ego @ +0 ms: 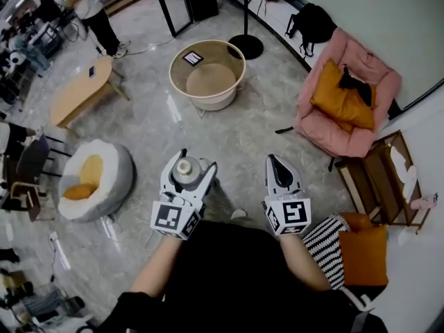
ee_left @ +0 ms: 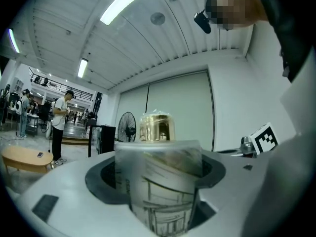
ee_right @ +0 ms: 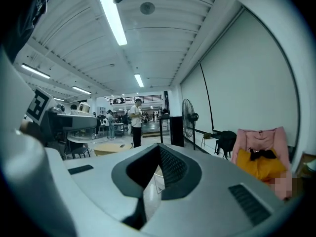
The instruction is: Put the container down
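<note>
The container point(ego: 186, 169) is a clear jar with a printed label and a gold lid. It stands upright between the jaws of my left gripper point(ego: 189, 161), which is shut on it above the grey floor. In the left gripper view the container point(ee_left: 159, 181) fills the gap between the jaws, and its gold lid point(ee_left: 157, 128) rises above them. My right gripper point(ego: 278, 165) is held level beside the left one, shut with nothing in it. In the right gripper view, the jaws of my right gripper point(ee_right: 149, 181) meet at the tips.
A round beige basket point(ego: 208, 83) with a marker card stands ahead on the floor. A pink armchair point(ego: 316, 127) with orange cushions is at the right, a white beanbag point(ego: 114, 179) and a wooden coffee table point(ego: 78, 94) at the left. A person point(ego: 90, 9) stands far left.
</note>
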`<state>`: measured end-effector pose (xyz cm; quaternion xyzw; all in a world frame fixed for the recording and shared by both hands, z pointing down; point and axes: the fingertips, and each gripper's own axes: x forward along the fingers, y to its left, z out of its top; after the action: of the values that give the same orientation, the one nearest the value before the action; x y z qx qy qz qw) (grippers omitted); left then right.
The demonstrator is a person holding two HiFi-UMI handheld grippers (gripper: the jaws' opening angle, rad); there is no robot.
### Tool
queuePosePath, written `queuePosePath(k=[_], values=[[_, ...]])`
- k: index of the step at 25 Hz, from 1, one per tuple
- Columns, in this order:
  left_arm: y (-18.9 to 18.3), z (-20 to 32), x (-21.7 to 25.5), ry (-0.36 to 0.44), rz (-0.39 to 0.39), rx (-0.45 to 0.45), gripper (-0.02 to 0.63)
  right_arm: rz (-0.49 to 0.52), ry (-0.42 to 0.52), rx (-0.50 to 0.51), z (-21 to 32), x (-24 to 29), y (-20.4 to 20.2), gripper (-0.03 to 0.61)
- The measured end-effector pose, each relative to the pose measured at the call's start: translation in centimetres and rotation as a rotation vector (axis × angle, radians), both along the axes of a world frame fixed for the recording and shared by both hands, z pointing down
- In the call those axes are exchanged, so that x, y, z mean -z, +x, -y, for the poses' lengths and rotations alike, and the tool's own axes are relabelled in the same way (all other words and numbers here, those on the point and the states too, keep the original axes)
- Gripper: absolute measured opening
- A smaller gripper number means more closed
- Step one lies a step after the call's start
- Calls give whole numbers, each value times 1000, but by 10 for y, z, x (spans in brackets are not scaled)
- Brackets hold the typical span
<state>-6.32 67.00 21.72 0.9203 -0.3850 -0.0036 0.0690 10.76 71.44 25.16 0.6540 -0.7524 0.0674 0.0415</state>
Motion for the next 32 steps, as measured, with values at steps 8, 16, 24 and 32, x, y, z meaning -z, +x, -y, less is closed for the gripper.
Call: queuePosePath(k=[8,16,24,32], values=[[44,45,-9,-25,-18,-78,348,-34,-45,-48,38,-7,27,23],[58,109,-22,-42,-18,-109,348,-48,-74,-67,104,-11,34,21],[60,193,-36,-53,11,-93,348,-16,-70,-69,200,-7,49,22],[67,281,-22,-58,6,-137,348,-5,-89,-142,289,9,60,22]])
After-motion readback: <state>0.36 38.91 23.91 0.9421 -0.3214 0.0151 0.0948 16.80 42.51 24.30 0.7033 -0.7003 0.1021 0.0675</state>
